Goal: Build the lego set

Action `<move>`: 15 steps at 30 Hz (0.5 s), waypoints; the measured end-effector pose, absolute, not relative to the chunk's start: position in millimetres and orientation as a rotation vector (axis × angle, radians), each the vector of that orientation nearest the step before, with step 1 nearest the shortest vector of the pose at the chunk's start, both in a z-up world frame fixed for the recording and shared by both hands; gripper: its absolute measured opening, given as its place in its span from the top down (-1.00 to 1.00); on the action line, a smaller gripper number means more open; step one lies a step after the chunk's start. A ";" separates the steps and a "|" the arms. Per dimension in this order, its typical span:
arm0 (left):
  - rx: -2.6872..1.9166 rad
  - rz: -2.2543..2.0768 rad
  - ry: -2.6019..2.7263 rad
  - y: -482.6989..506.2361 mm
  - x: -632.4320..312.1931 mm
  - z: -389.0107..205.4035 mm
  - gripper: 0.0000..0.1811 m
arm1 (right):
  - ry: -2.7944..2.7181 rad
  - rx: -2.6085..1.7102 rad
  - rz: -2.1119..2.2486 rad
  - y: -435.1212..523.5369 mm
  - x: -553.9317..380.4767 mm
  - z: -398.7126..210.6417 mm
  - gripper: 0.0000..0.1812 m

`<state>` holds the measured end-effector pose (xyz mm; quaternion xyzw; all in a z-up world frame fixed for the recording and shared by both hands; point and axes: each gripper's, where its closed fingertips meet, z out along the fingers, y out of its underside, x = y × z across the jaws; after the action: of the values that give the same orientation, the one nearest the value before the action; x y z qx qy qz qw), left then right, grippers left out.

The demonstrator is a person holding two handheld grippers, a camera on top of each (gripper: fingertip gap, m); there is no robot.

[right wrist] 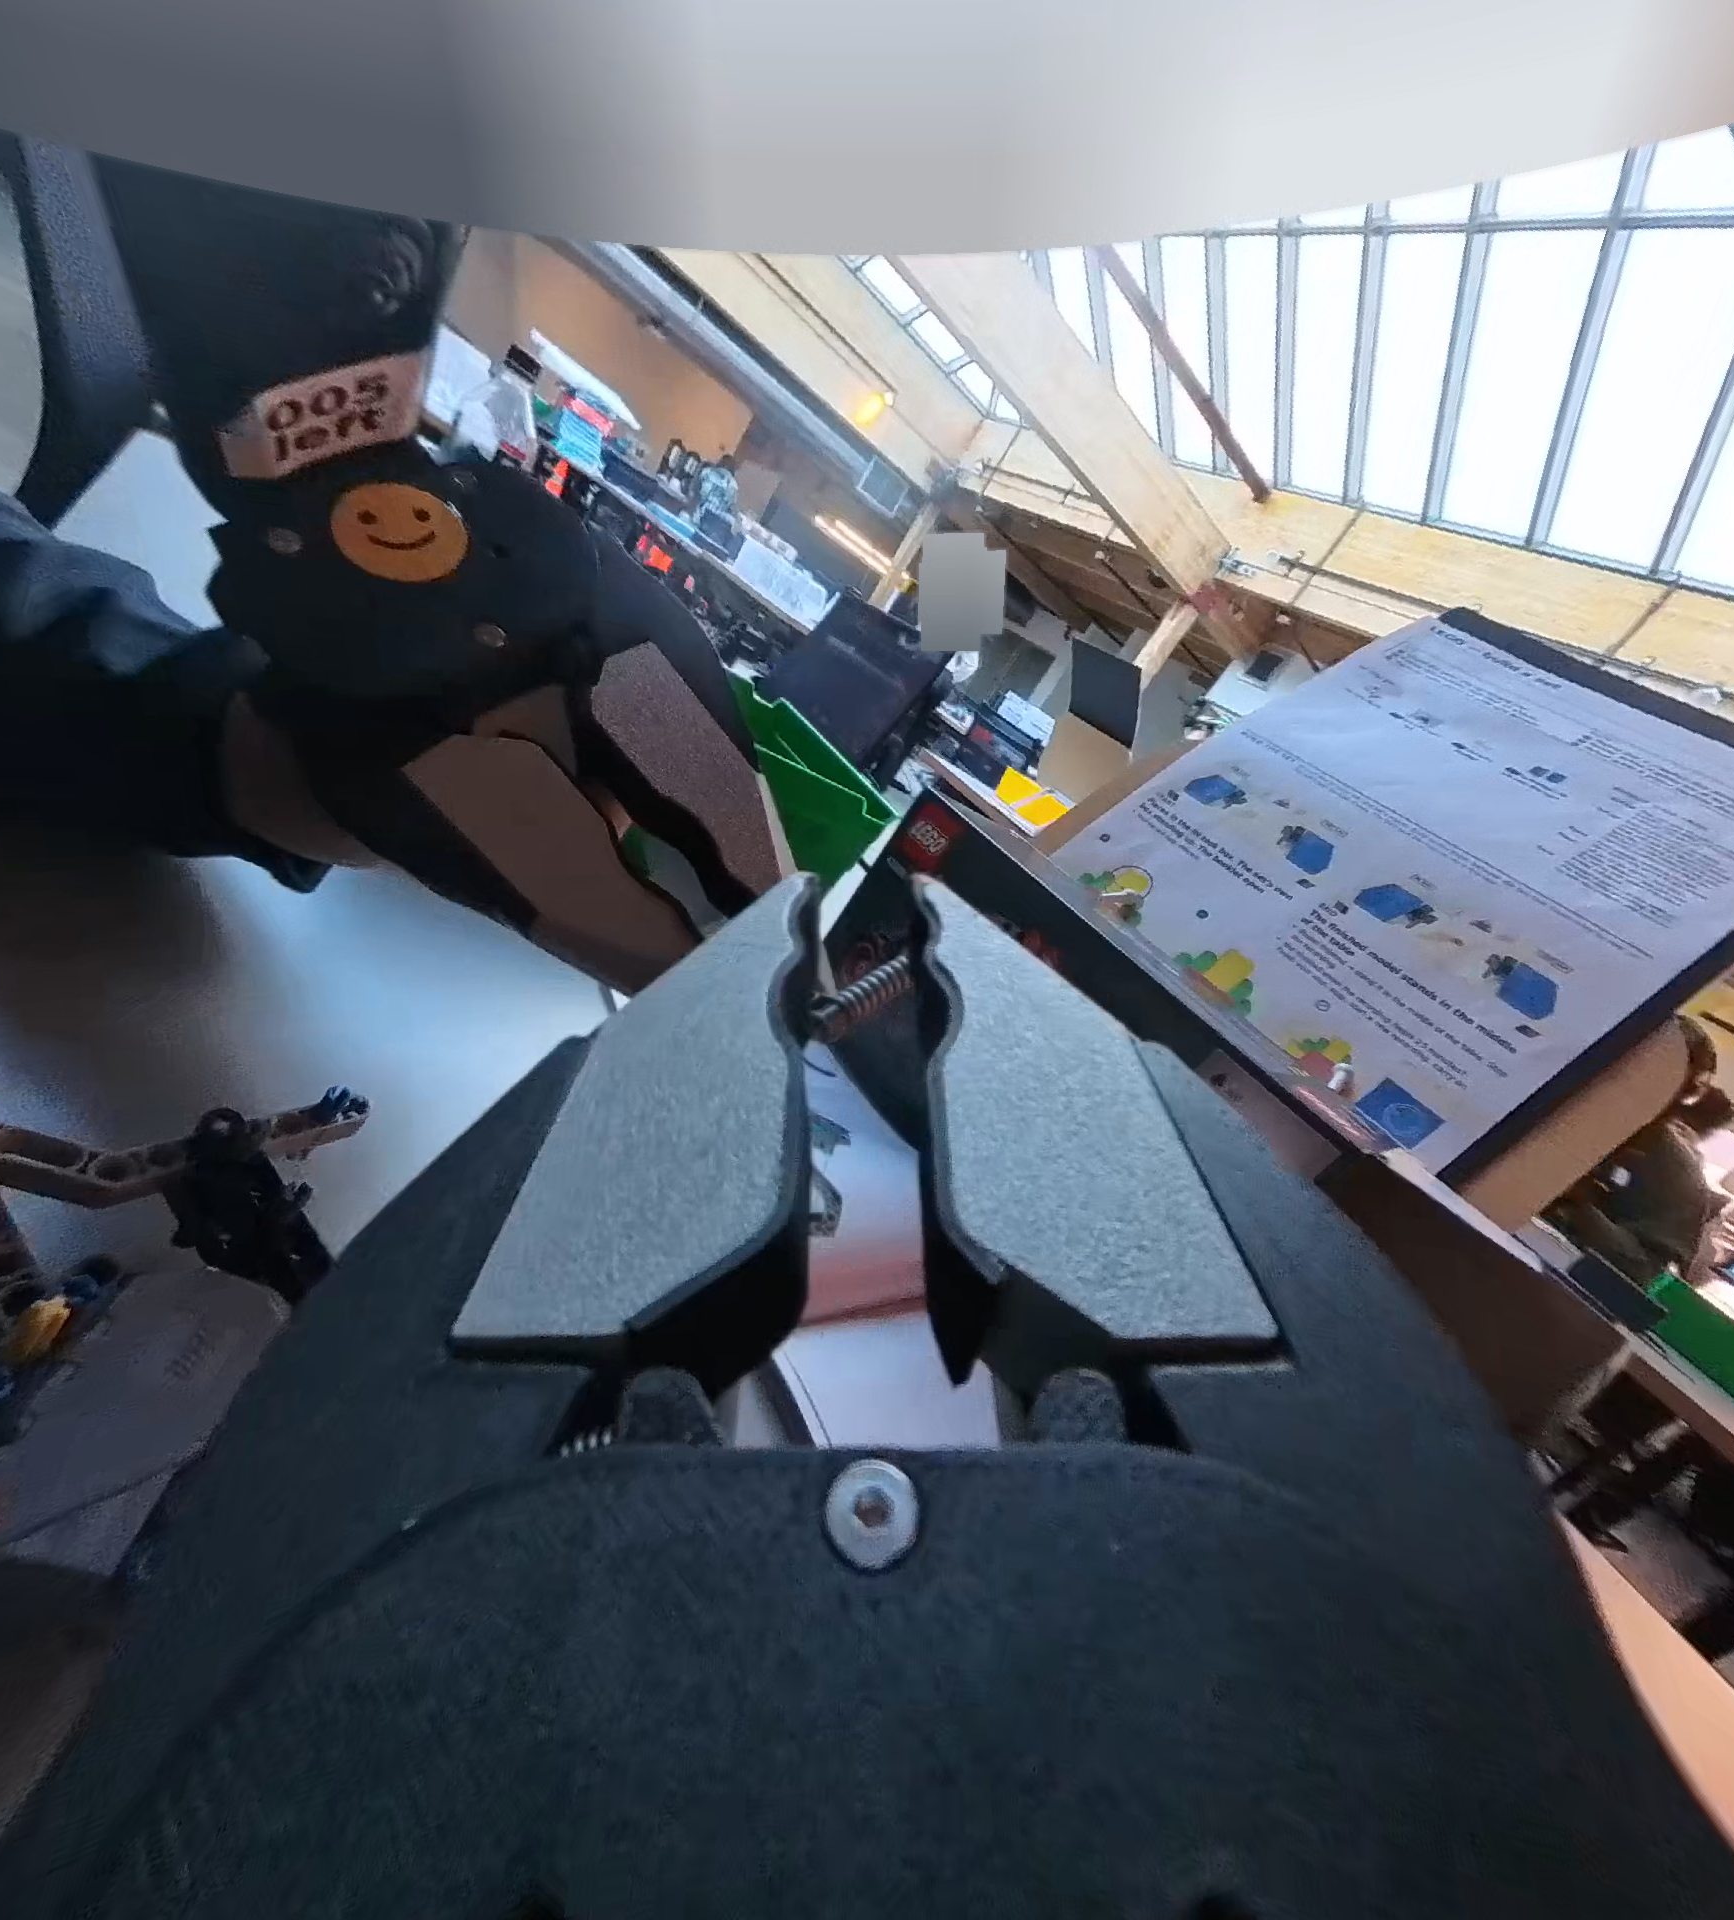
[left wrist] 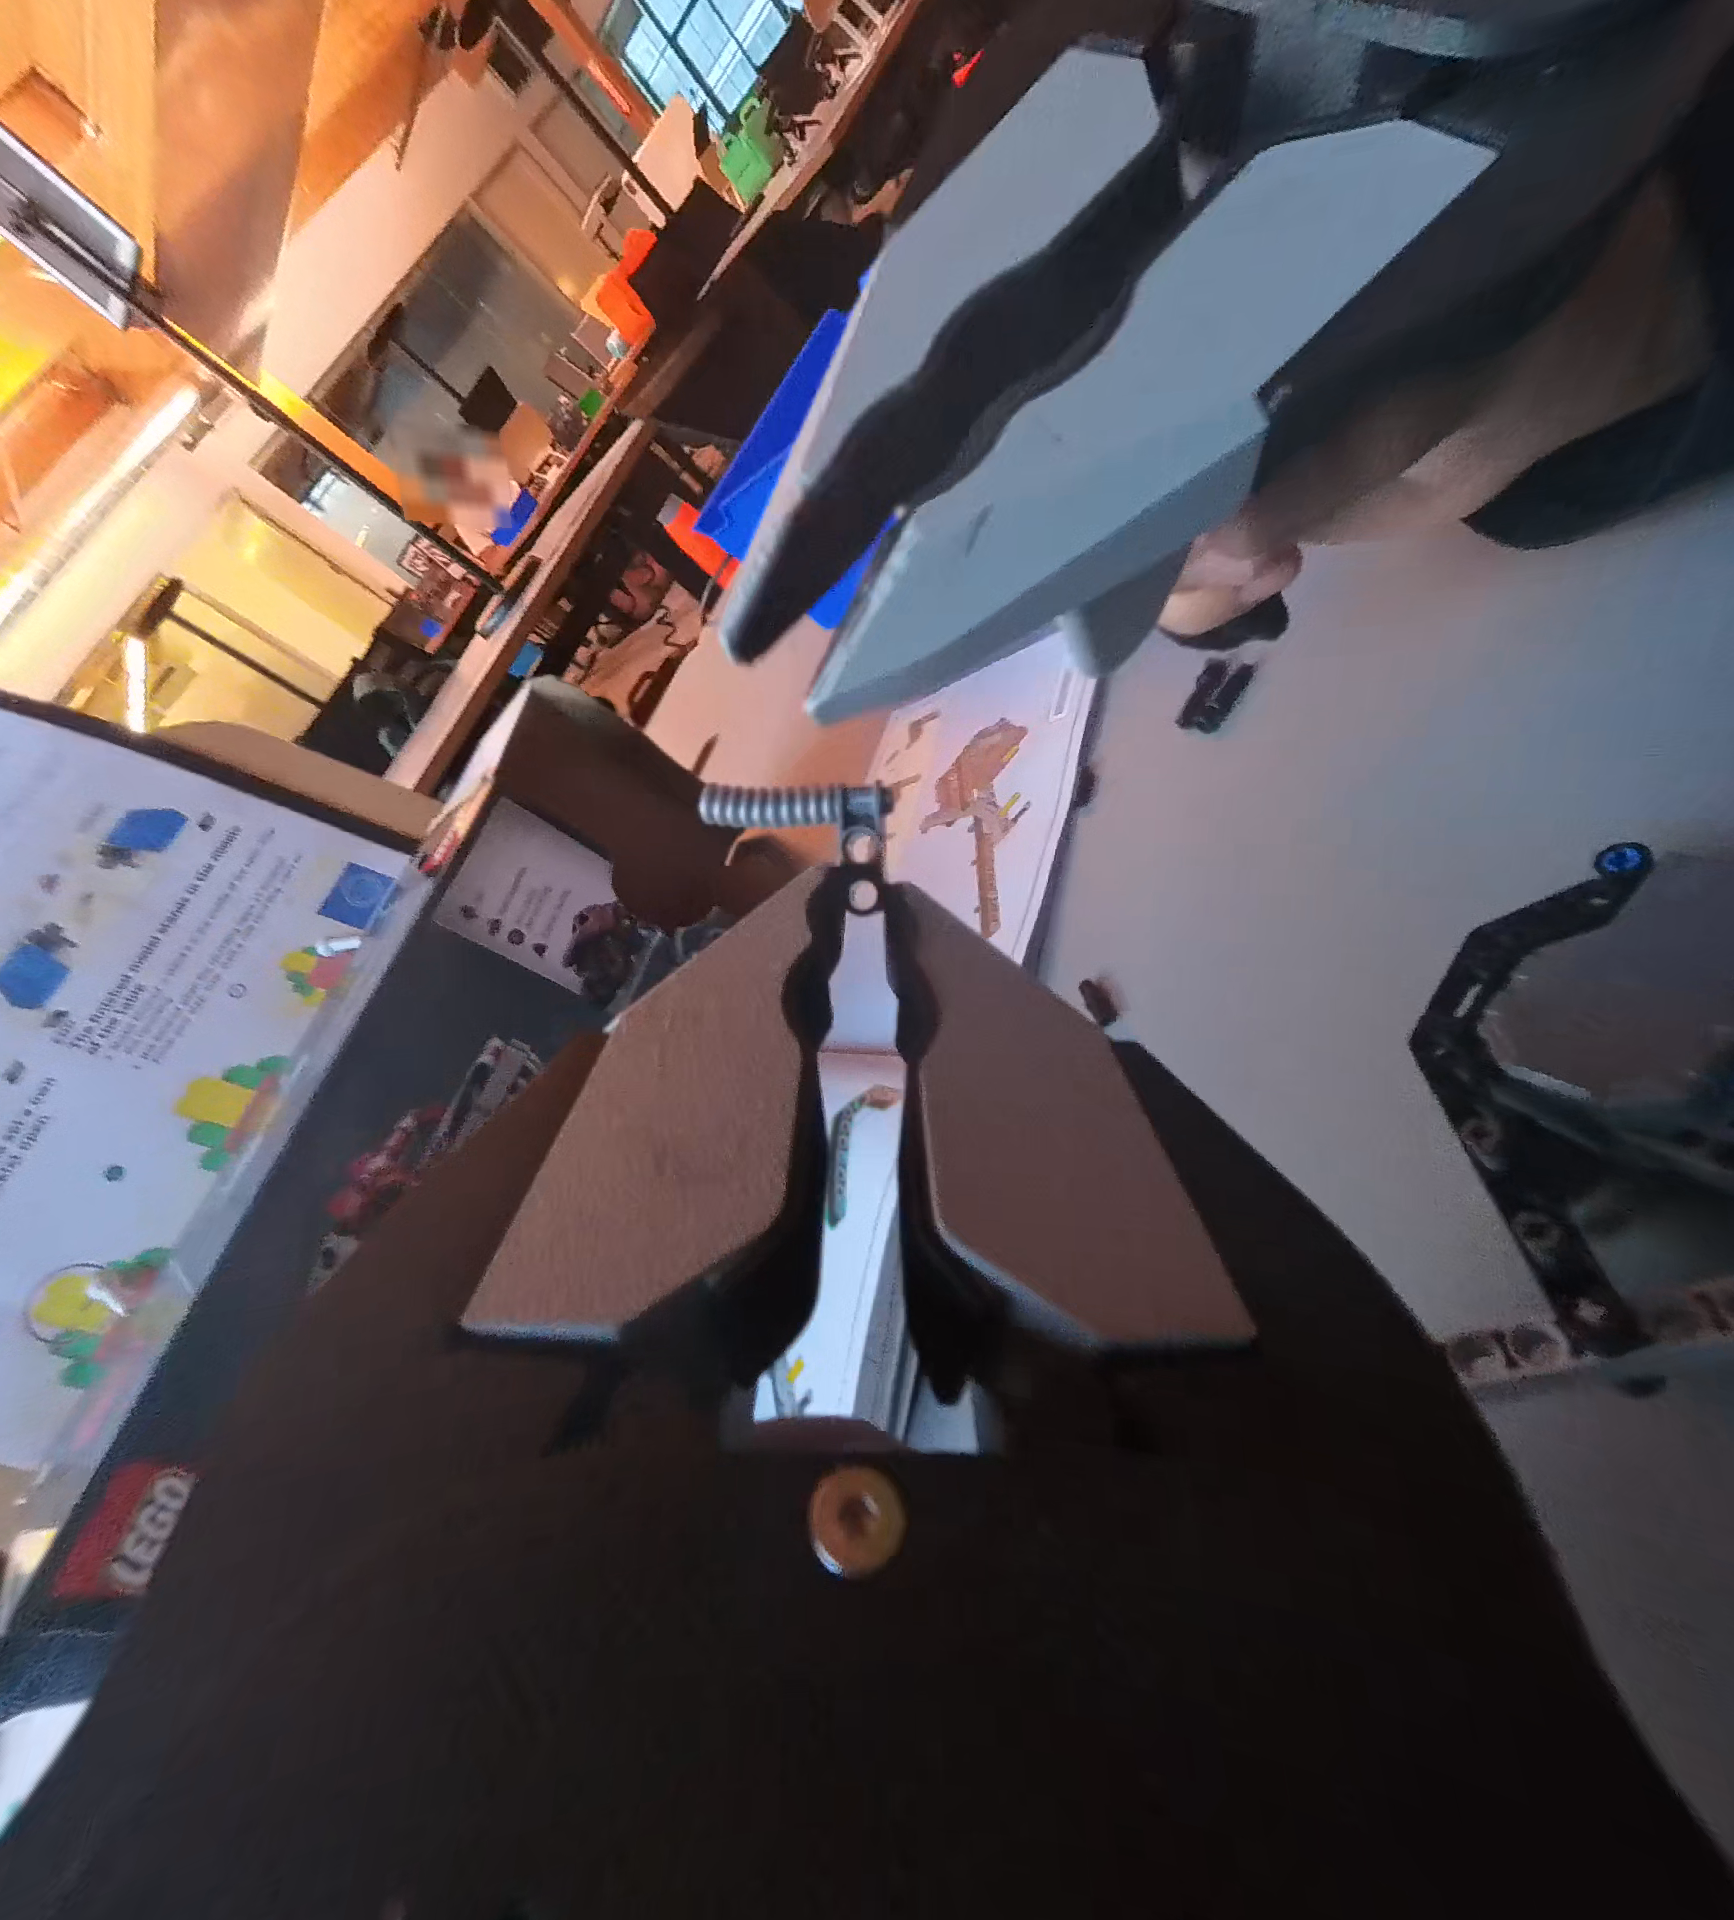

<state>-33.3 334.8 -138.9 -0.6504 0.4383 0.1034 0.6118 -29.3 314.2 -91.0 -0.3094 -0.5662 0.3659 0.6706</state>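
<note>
Left tongs clenched on the spring piece; right tongs grip its coil. Half-built frame waits on the table; most assembly apparently remains.

Left wrist view: looks along its own fingers, rolled sideways, low over the white table, toward the workshop depths.
Right wrist view: faces up and forward, toward skylights.
Closeness: both tight on their fingertips.
Shared: spring piece, instruction sheet, LEGO box.
</note>
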 end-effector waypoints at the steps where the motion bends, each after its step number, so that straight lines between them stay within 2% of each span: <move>1: -1.510 0.216 1.016 334.2 -32.9 -140.7 0.93 | -1.281 -0.704 0.829 316.0 -29.7 -92.4 0.78; 3: -1.506 0.170 1.044 331.5 -28.2 -143.0 0.93 | -1.327 -0.749 0.771 326.8 -32.2 -101.2 0.65; 8: -1.539 0.056 0.988 334.0 -37.4 -141.6 0.93 | -1.386 -0.808 0.928 334.0 -18.8 -104.5 0.72; 9: -1.544 0.063 0.976 335.4 -41.2 -141.1 0.92 | -1.398 -0.843 0.950 337.1 -18.1 -107.1 0.79; 15: -1.548 0.089 0.975 336.4 -41.5 -141.2 0.92 | -1.437 -0.866 0.960 330.8 -26.1 -116.9 0.82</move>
<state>-41.5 336.4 -141.2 -0.6703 0.4222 0.0387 0.6091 -26.1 330.8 -116.9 -0.3687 -0.6118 0.4087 0.5681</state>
